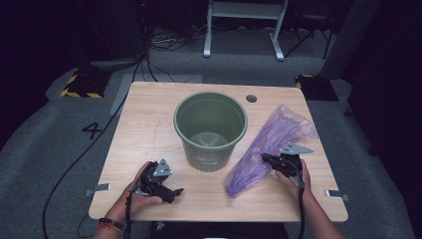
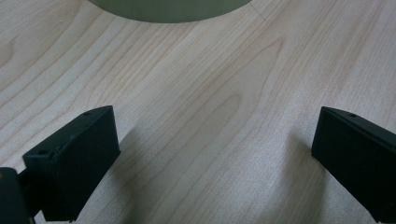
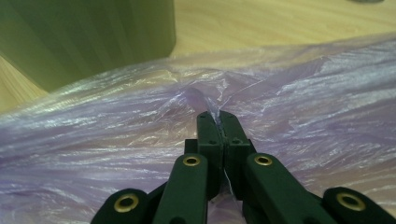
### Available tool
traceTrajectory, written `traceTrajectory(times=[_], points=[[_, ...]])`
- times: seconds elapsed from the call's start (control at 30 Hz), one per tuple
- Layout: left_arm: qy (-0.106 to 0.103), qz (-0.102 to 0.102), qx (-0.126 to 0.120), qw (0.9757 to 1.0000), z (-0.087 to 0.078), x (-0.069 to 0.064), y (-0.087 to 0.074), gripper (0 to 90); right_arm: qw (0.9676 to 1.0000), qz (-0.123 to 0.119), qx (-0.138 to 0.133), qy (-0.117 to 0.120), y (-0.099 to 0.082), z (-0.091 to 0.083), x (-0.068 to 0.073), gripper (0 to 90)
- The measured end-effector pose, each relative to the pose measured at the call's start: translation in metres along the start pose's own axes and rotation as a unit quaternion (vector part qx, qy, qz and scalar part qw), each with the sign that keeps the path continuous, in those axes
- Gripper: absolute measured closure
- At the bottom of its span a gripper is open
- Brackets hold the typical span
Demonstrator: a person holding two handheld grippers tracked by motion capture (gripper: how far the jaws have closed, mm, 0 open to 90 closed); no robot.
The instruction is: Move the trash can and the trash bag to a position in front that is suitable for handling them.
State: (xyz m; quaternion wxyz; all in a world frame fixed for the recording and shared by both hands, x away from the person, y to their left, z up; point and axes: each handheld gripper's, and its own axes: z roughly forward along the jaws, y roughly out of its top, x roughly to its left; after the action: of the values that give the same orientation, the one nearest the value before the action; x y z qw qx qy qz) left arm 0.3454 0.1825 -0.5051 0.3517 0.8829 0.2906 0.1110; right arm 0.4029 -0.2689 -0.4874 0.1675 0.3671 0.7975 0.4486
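A green bin (image 1: 210,129) stands upright in the middle of the wooden table (image 1: 144,124). To its right lies a crumpled purple plastic bag (image 1: 271,144), stretched from the back right toward the front. My right gripper (image 1: 266,158) rests on the bag's middle, its jaws pinched together on a fold of the thin film (image 3: 205,100). The bin's ribbed wall (image 3: 84,37) stands just beyond the bag in the right gripper view. My left gripper (image 1: 175,191) lies low on the table at the front left, jaws wide apart over bare wood (image 2: 210,140), with the bin's base (image 2: 170,9) ahead.
A dark round grommet hole (image 1: 251,98) sits at the table's back right. Metal brackets (image 1: 102,188) stick out at both front sides. Cables run over the grey floor at the left, and a white frame (image 1: 244,25) stands behind the table.
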Motion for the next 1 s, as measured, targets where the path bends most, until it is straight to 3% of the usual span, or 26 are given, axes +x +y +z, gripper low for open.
traceTrajectory(times=[0.1,0.23,0.6,0.83,1.0], points=[[-0.001,0.000,0.000,1.0000,0.000,0.000,0.000,0.5,0.9992,-0.010,-0.036,0.013,0.002,-0.004,-0.004,89.6],[0.000,0.001,0.000,1.0000,0.000,0.000,0.000,0.6,0.9987,-0.017,-0.048,0.008,0.010,-0.002,-0.008,89.6],[-0.007,0.005,0.000,1.0000,0.001,0.002,0.001,0.2,0.9981,-0.034,-0.052,0.000,0.012,-0.002,-0.005,89.6],[-0.007,0.006,0.000,1.0000,0.001,0.002,0.001,0.3,0.9980,-0.028,-0.057,0.001,0.014,-0.005,-0.008,89.6],[-0.007,0.006,0.000,1.0000,0.001,0.002,0.001,0.3,0.9985,-0.024,-0.049,0.006,0.019,0.005,-0.011,89.6]])
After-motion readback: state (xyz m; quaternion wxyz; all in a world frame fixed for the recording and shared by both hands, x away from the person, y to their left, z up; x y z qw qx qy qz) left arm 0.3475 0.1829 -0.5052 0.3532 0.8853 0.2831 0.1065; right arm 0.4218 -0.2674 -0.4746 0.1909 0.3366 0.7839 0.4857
